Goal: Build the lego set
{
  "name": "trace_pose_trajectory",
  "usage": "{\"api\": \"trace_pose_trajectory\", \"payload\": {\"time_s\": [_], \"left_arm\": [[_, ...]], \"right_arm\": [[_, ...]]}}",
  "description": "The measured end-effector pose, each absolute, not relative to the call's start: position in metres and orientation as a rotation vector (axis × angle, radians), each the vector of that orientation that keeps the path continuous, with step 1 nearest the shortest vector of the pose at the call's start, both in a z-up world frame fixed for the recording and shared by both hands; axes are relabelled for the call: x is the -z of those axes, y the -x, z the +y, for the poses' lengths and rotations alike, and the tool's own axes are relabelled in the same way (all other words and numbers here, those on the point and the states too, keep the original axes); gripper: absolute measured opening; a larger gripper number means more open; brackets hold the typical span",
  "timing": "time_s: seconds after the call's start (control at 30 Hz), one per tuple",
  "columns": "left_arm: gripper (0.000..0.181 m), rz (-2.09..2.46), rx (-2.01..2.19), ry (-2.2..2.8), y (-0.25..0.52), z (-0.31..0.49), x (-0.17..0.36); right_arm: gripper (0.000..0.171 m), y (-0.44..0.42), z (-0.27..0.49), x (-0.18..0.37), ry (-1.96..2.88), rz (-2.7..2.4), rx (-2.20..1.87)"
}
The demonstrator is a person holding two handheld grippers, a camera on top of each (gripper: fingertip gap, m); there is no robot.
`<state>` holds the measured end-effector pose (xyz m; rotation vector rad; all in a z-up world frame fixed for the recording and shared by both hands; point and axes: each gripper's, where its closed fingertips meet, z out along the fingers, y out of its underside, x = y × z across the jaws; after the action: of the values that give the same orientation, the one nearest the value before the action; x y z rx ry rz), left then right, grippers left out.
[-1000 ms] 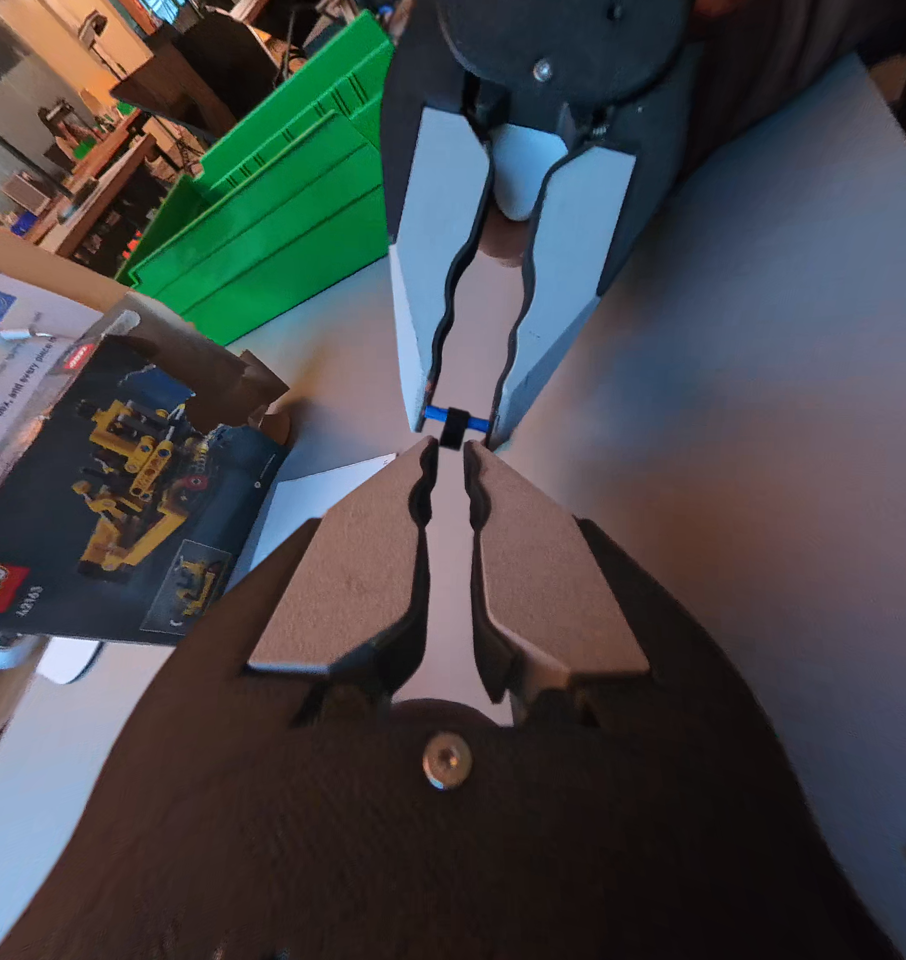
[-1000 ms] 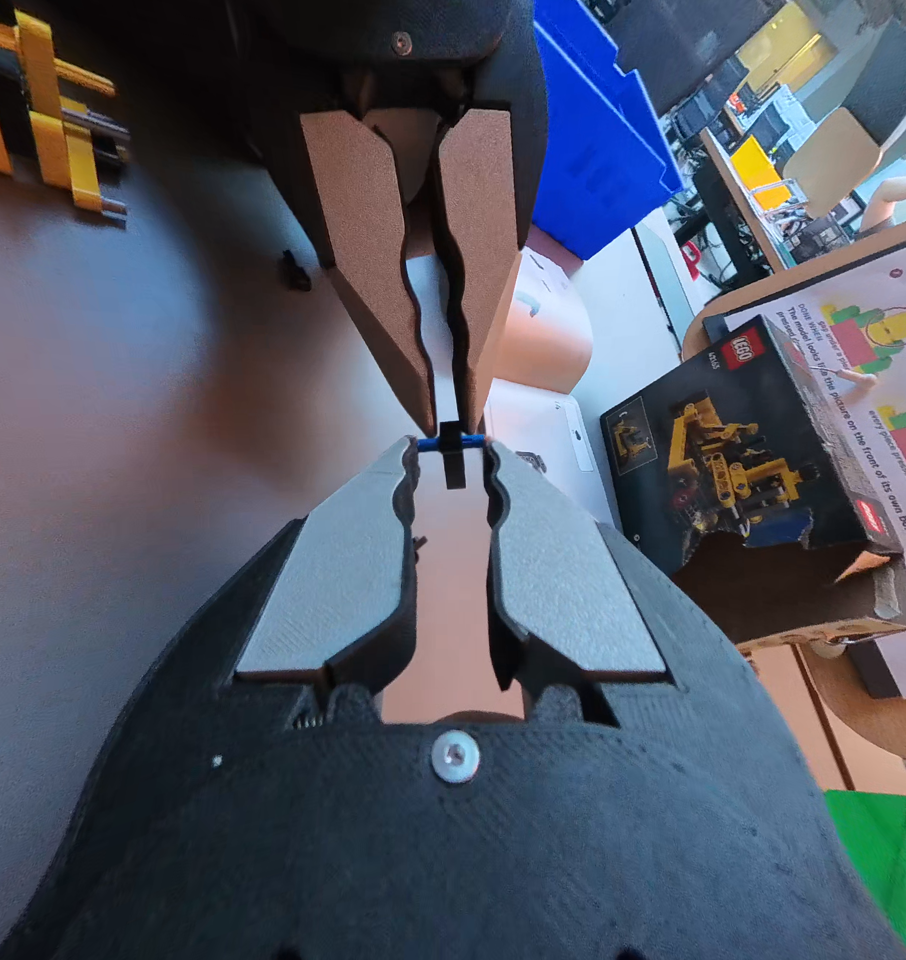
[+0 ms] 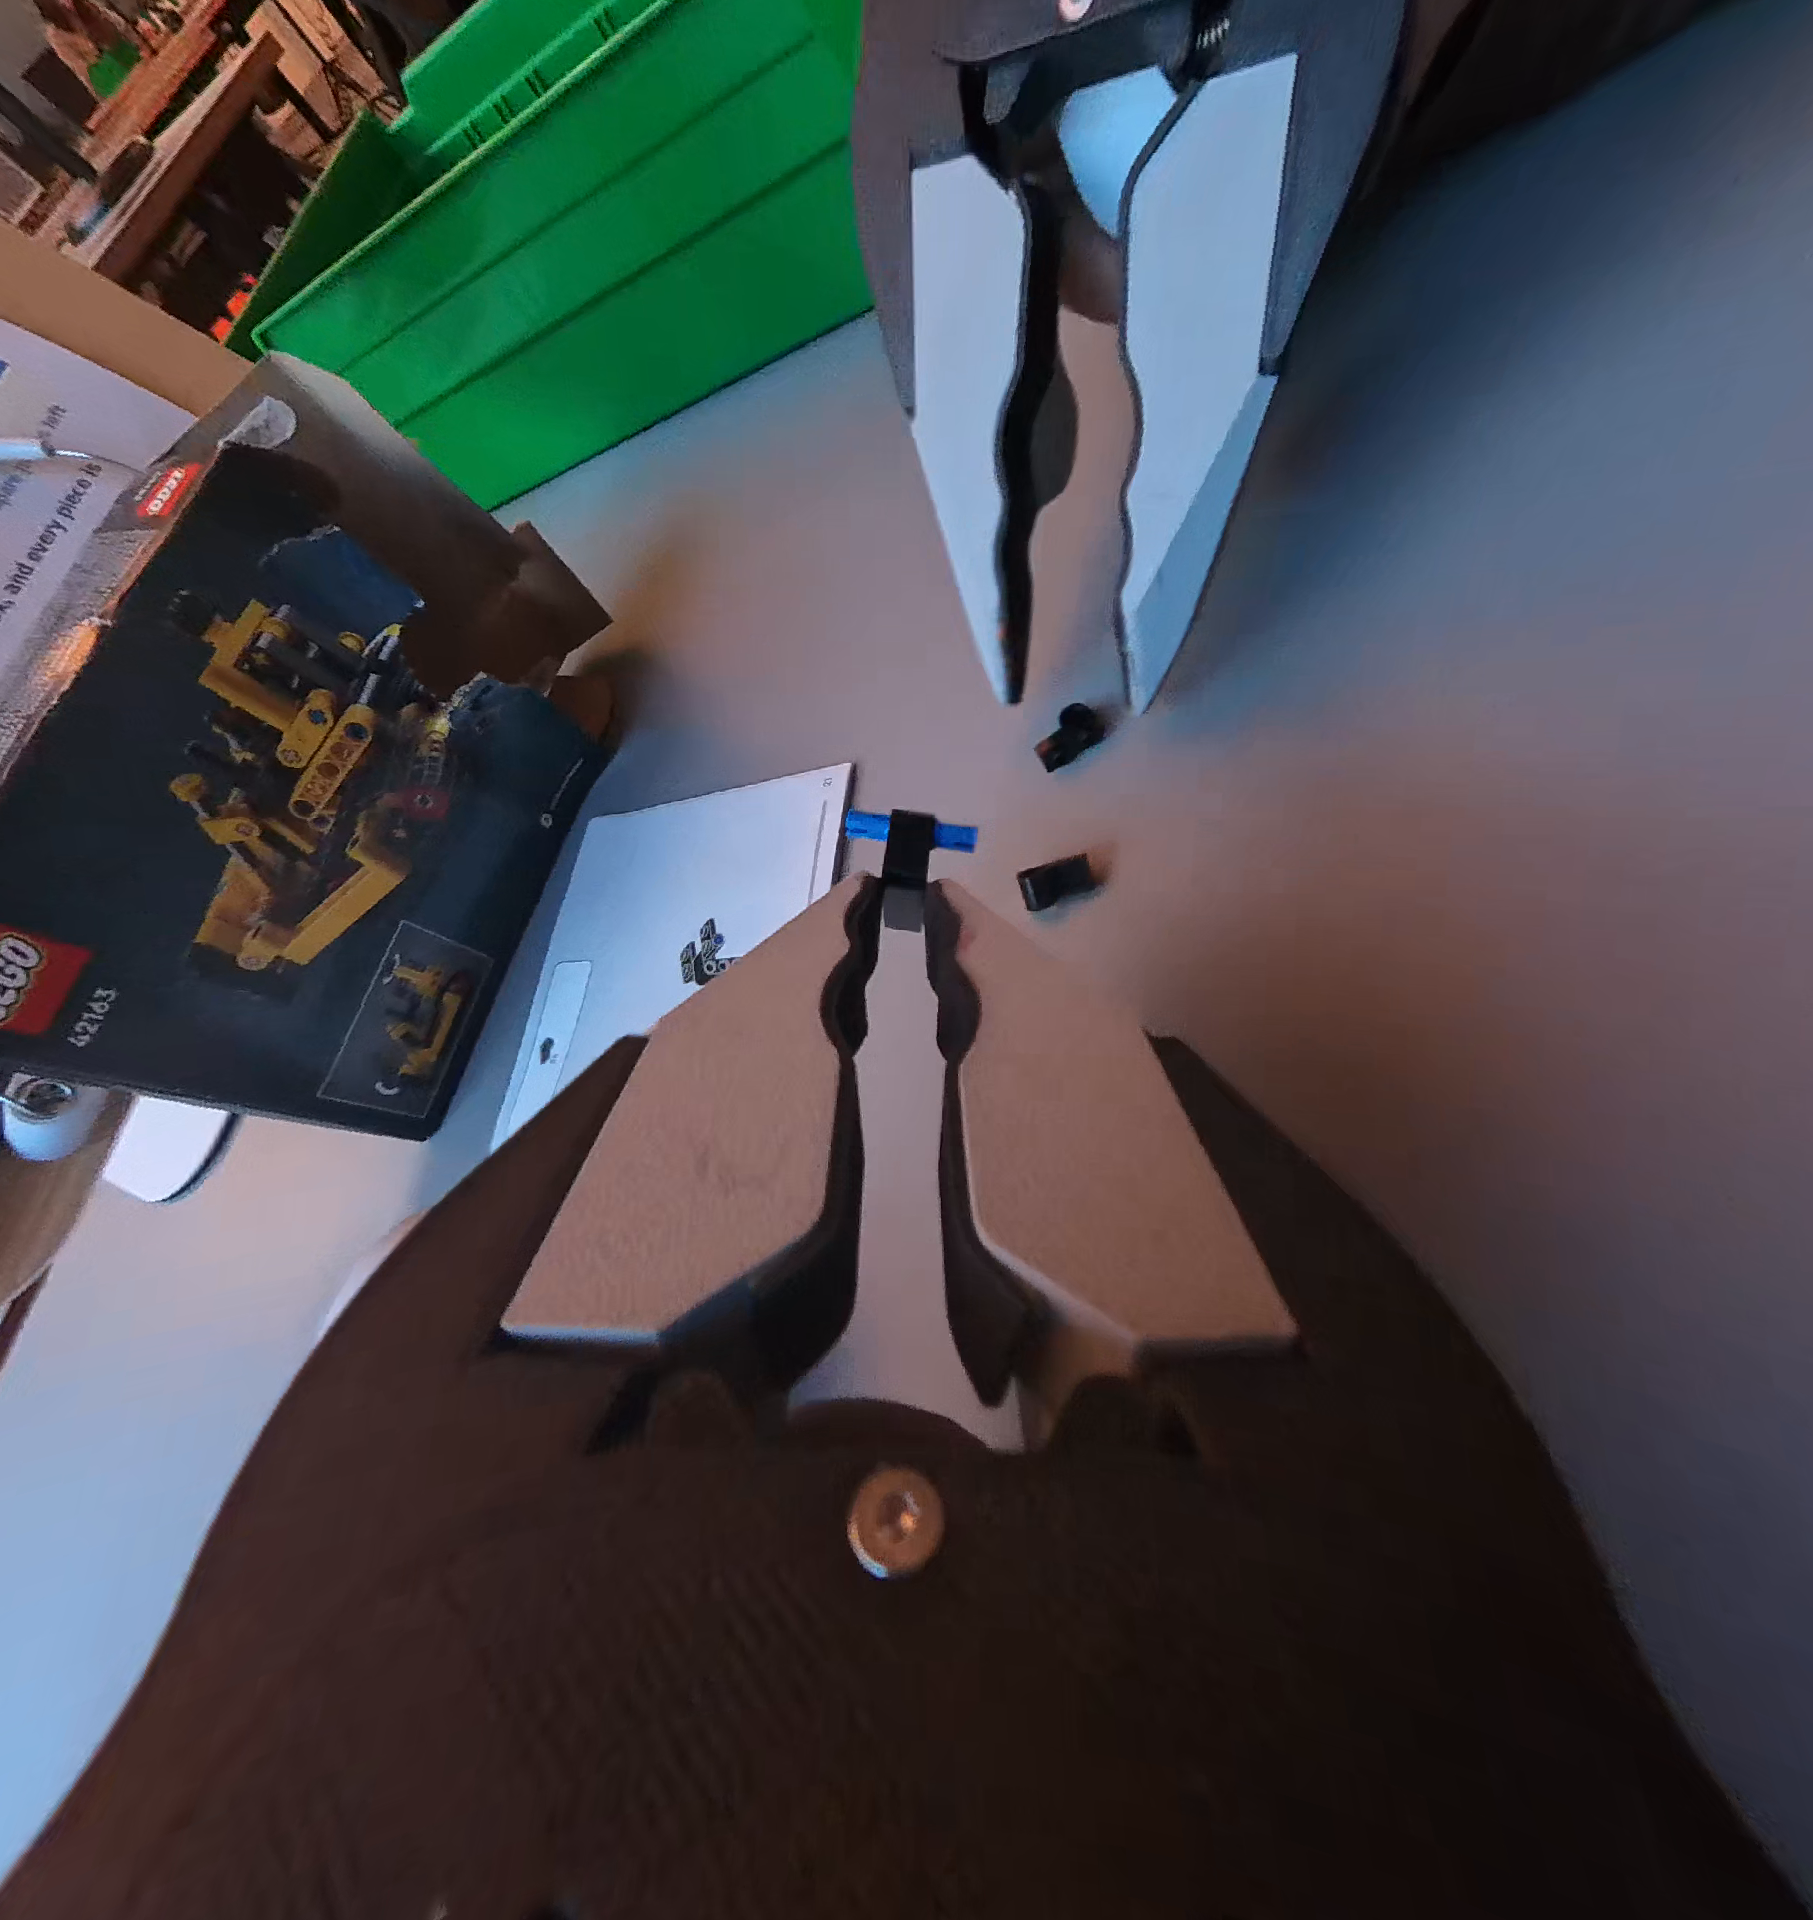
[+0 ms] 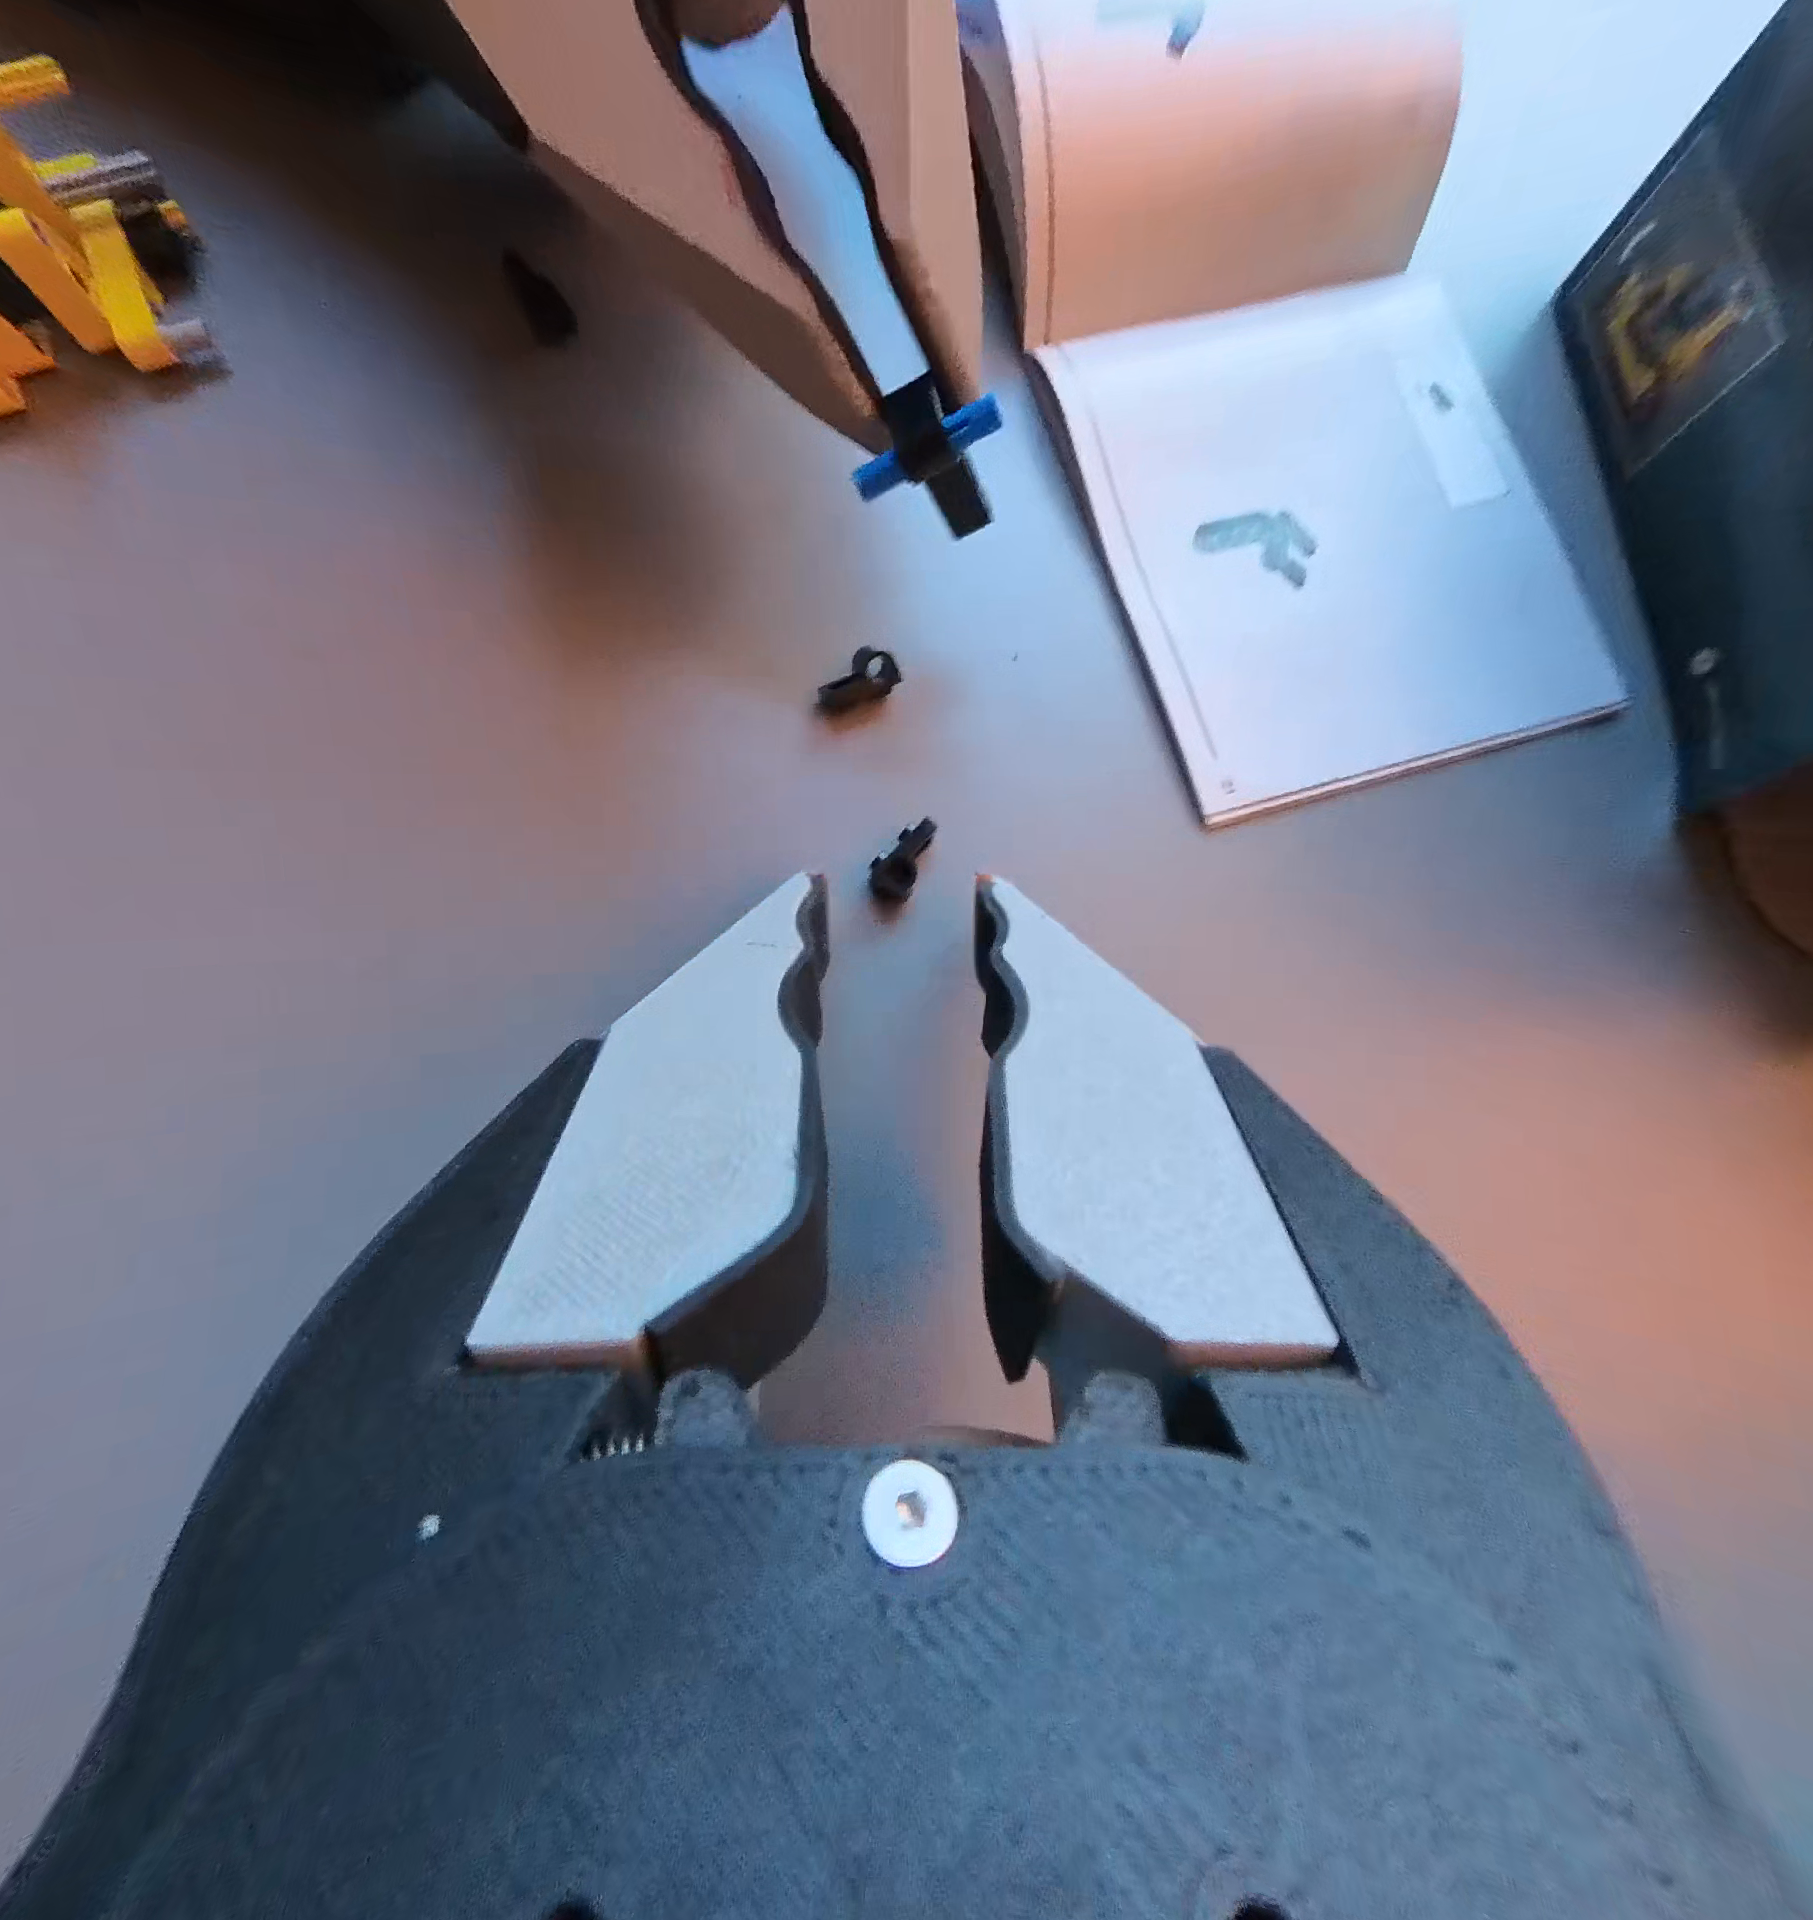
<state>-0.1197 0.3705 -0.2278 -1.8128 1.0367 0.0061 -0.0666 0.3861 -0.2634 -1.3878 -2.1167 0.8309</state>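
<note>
Between my left gripper's (image 3: 897, 902) closed tips sits the black connector (image 3: 904, 852) with its blue axle (image 3: 910, 828) crosswise, held above the table (image 3: 1504, 935). My right gripper (image 4: 900, 902) hangs open and empty over a loose black pin (image 4: 900, 858). These parts look light, rigid and slippery; I judge the pin's midsection the safest hold.
</note>
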Motion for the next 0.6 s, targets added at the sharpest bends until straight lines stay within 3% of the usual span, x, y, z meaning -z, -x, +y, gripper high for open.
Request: {"api": "trace_pose_trajectory", "payload": {"time_s": [0.27, 0.37, 0.6], "left_arm": [[0.006, 1.198, -0.177, 1.756, 0.112, 0.371, 0.240], [0.006, 1.273, -0.255, 1.730, 0.108, 0.370, 0.245], [0.006, 1.342, -0.293, 1.714, 0.103, 0.368, 0.252]], "right_arm": [[0.017, 0.069, 0.384, 0.268, 1.509, -2.059, -0.955], [0.005, 0.072, 0.390, 0.269, 1.473, -2.051, -0.893], [0.016, 0.073, 0.413, 0.268, 1.417, -2.011, -0.707]]}}
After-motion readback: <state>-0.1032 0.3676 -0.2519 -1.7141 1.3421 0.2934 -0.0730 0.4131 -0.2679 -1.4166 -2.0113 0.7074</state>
